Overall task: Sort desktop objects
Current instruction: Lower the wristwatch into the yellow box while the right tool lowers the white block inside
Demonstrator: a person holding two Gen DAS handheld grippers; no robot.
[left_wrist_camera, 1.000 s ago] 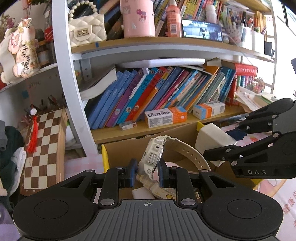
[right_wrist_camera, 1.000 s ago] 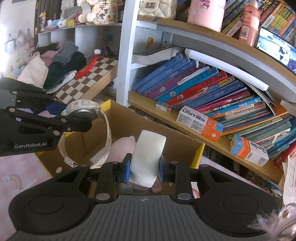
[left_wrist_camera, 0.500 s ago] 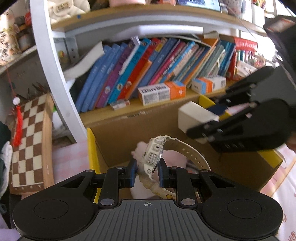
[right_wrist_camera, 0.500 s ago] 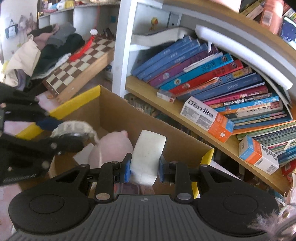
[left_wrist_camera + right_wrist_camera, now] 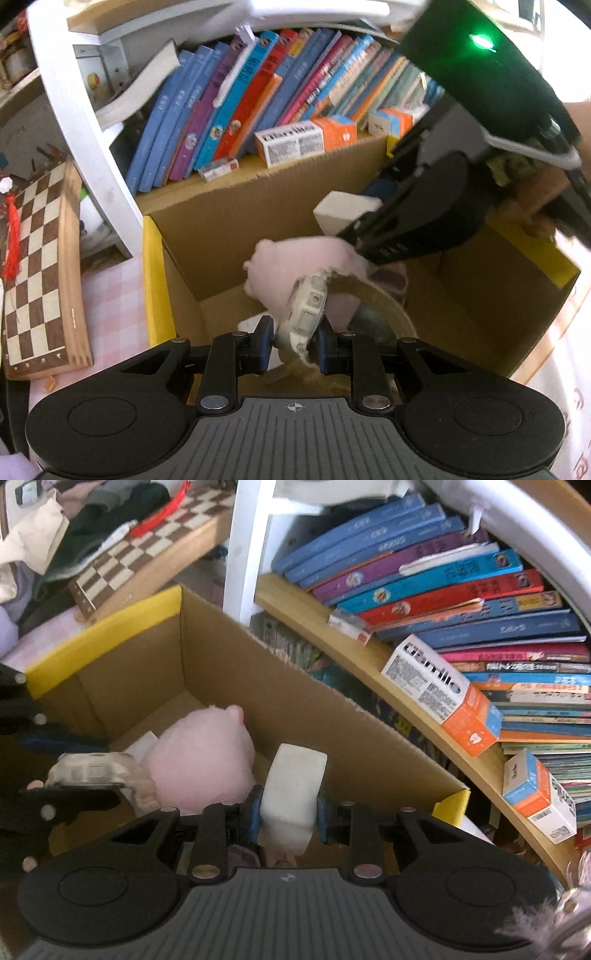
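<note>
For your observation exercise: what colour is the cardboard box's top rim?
Yellow; the cardboard box's top rim shows best in the right wrist view.

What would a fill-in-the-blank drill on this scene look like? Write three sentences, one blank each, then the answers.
1. The left gripper is shut on a white ____.
2. The right gripper holds the white block above the cardboard ____.
3. The plush toy lying inside is ____ in colour.

Missing words: watch; box; pink
</note>
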